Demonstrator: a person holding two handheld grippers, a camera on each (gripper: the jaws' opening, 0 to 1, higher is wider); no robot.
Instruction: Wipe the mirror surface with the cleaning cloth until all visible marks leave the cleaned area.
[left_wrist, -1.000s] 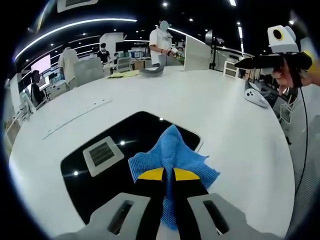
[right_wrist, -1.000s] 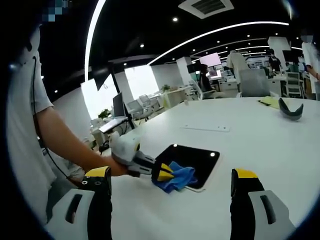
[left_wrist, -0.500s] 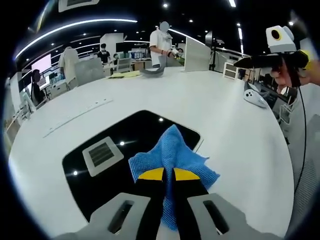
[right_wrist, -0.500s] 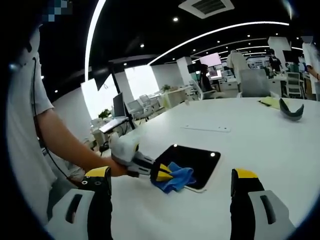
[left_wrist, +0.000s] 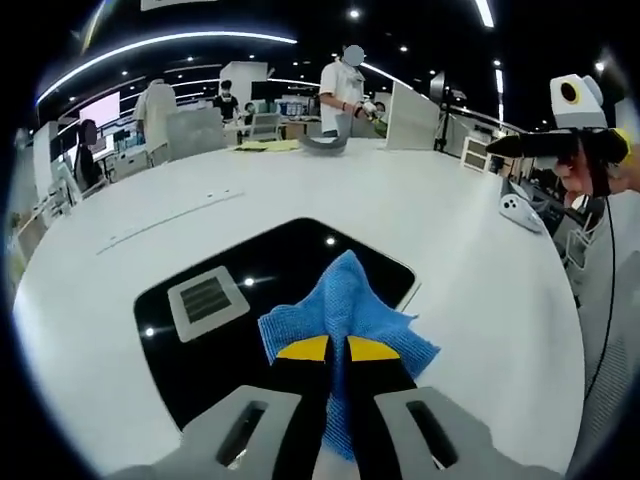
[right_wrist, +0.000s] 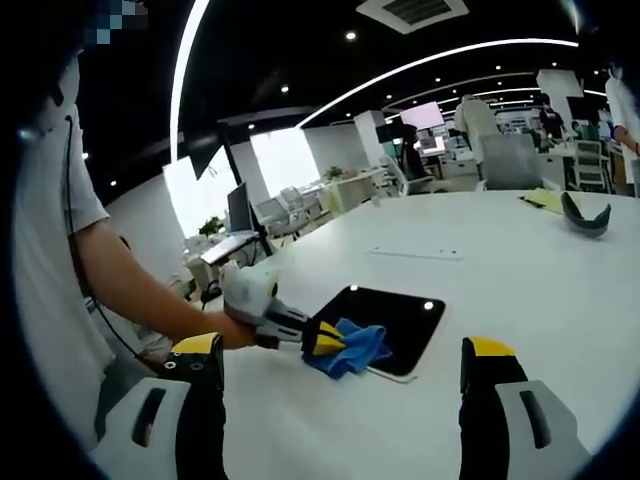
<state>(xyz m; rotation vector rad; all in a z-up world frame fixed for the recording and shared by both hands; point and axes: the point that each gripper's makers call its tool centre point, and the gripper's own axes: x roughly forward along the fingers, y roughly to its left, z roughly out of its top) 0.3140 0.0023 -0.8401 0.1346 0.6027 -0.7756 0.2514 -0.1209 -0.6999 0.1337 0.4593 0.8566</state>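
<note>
A dark square mirror (left_wrist: 230, 290) lies flat on the white table (left_wrist: 120, 270) and reflects ceiling lights and a vent. My left gripper (left_wrist: 336, 349) is shut on a blue cleaning cloth (left_wrist: 345, 305), which rests over the mirror's near right corner. In the right gripper view the left gripper (right_wrist: 325, 339) holds the cloth (right_wrist: 352, 346) at the near edge of the mirror (right_wrist: 395, 318), with a bare forearm (right_wrist: 130, 285) behind it. My right gripper (right_wrist: 340, 362) hangs open above the table, well short of the mirror. It also appears raised at the upper right as the right gripper (left_wrist: 545, 143).
A long white strip (left_wrist: 170, 215) lies on the table beyond the mirror. A white curved object (left_wrist: 520, 208) sits near the right edge, a grey curved one (left_wrist: 322, 146) and yellow sheets (left_wrist: 265, 146) at the far side. People stand behind the table.
The left gripper and cloth have shifted slightly along the mirror's near edge, and the left view now sees more of the mirror. The right gripper stays open and nearly still.
</note>
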